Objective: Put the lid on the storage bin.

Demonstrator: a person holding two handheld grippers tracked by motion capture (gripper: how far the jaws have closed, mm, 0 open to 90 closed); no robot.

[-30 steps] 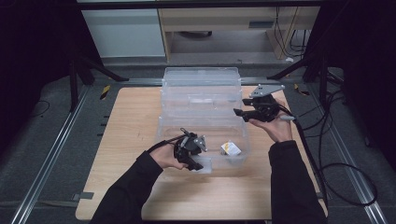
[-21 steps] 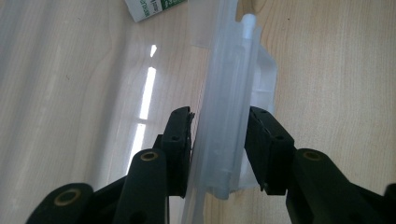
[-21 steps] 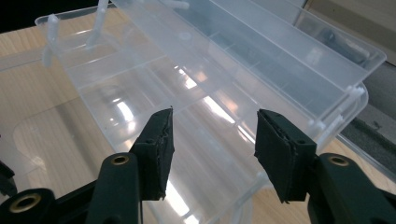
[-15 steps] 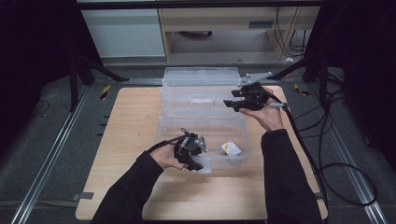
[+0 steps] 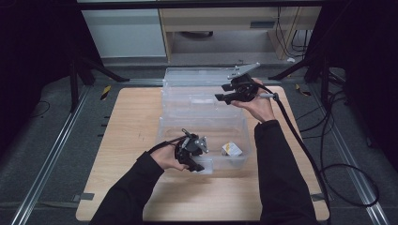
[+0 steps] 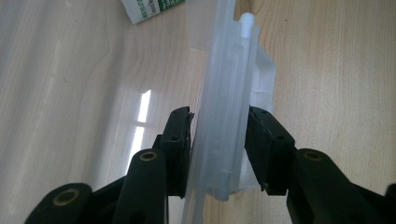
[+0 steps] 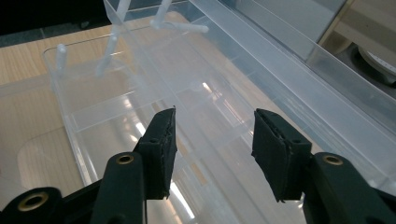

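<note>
At the lower left of the high view, the left gripper (image 5: 196, 164) is sitting at the near rim of a clear plastic bin (image 5: 164, 133) that is standing in the middle of the wooden table (image 5: 126, 126). In the left gripper view its two black jaws are straddling the bin's near wall (image 6: 224, 140); the left pad is pressing against the plastic and the right pad is touching the rim's outer lip, so this claw is gripping the wall. A small white carton (image 6: 149, 9) with green print is lying at the top of that view, just inside the wall; its lettering is cut off and blurred, so it cannot be read. In the high view the same carton (image 5: 232, 149) is resting on the bin's floor, right of the left gripper.

Further right and higher in the frame, the right gripper (image 5: 224, 97) is hovering over a second clear container (image 5: 187, 101) that is lying just behind the first. In the right gripper view its jaws are standing apart with nothing between them; they have just been closing a little.
</note>
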